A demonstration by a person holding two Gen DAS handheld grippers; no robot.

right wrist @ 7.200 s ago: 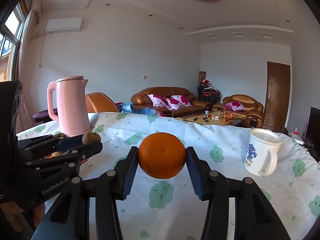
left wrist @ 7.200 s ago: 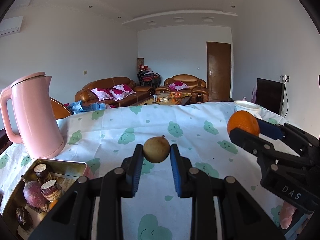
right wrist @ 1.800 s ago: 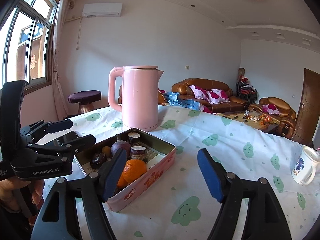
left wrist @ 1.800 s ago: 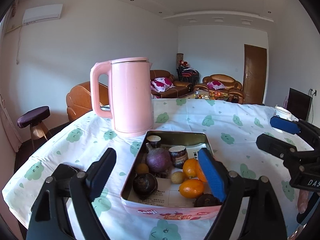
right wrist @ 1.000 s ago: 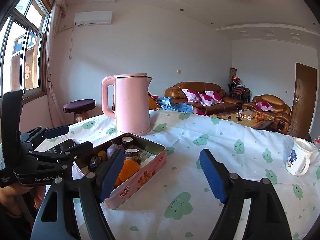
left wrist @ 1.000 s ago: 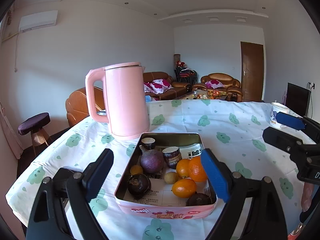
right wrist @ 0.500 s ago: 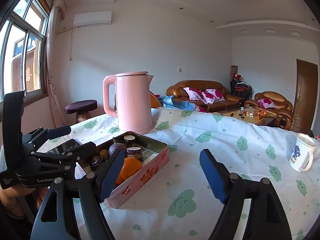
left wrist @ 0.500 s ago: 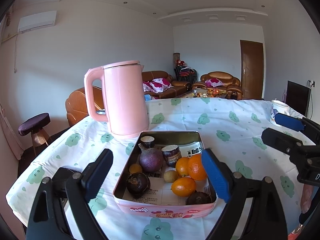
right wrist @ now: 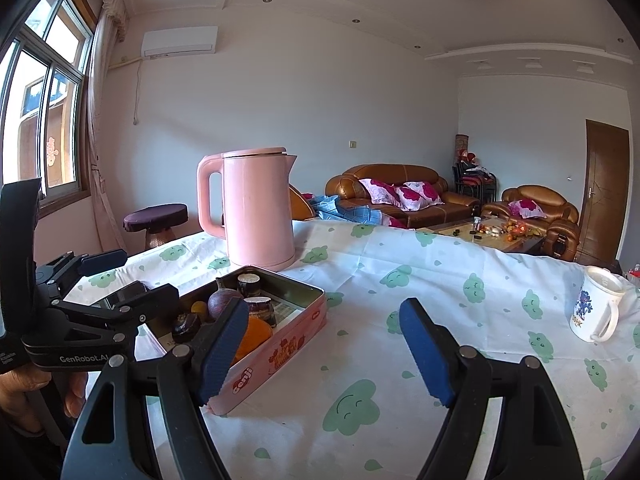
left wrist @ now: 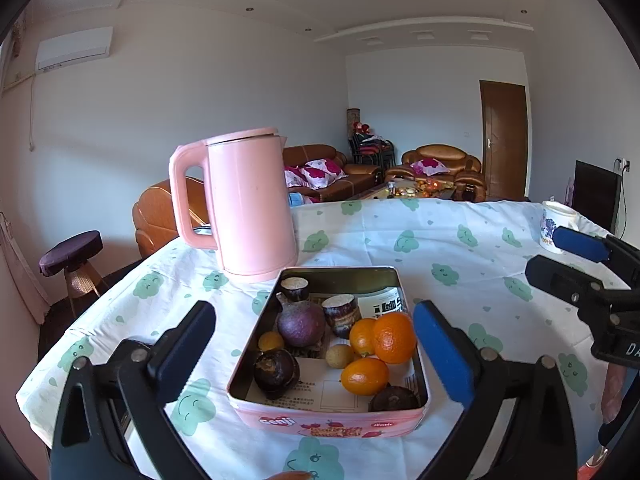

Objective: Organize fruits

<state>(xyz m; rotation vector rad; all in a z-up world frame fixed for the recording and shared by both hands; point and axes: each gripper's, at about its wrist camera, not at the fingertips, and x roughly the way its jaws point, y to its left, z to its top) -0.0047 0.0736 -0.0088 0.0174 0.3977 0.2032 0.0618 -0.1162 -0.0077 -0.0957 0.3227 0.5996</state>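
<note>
A pink tin box stands on the table in front of me. In it lie a large orange, smaller oranges, a small tan fruit, a purple round fruit and dark fruits. My left gripper is open and empty, held just before the box. My right gripper is open and empty, to the right of the box.
A pink kettle stands right behind the box. A white mug stands at the far right of the table. The tablecloth is white with green clouds. A stool and sofas are beyond the table.
Earlier the left gripper held the tan fruit and the right one the orange; both fruits now lie in the box and both grippers are open. In the last second little has moved.
</note>
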